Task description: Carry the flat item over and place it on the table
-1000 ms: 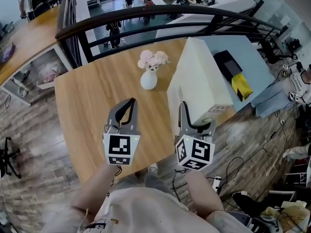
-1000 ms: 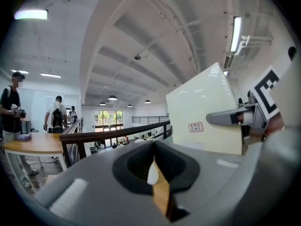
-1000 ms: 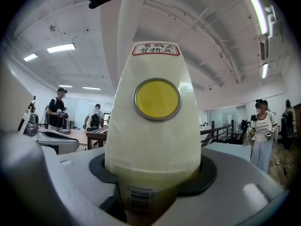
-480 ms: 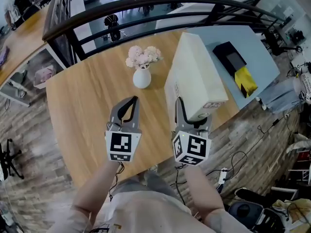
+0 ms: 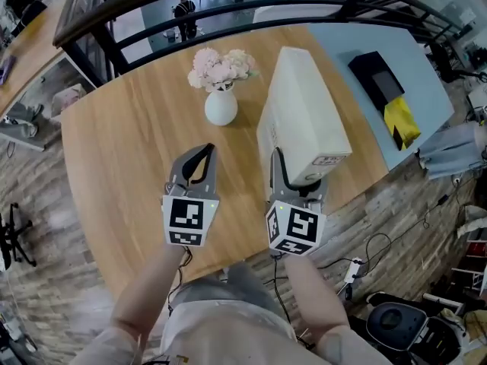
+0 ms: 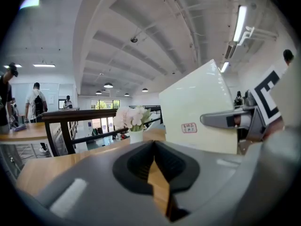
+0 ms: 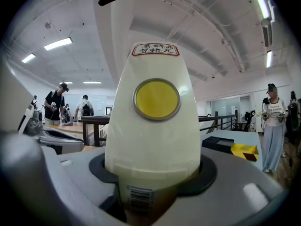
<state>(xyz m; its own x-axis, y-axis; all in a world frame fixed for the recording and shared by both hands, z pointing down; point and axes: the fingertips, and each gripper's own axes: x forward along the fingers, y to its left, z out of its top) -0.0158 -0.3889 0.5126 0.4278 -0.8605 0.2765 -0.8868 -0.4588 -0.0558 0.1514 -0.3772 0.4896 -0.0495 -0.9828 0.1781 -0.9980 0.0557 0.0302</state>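
R gripper (image 5: 295, 182): jaws wide apart, clamped on near end of flat box (image 5: 304, 120); pads press its two broad faces.
L gripper (image 5: 202, 158): jaws together, tips meeting, nothing btwn them; hovers over table (image 5: 129, 158), left of box.
Flat box: cream-white, stood on narrow edge, long side pointing away from person; round yellow sticker (image 7: 156, 99) and barcode on near end.
Box position: over right part of wooden table, near its right edge; can't tell if lower edge touches top.
Vase (image 5: 221, 107): white, w/ pale pink flowers (image 5: 219, 68), upright on table, just left of box's far end, apart from it.
Bkgd: dark railing (image 5: 228, 6) beyond table.
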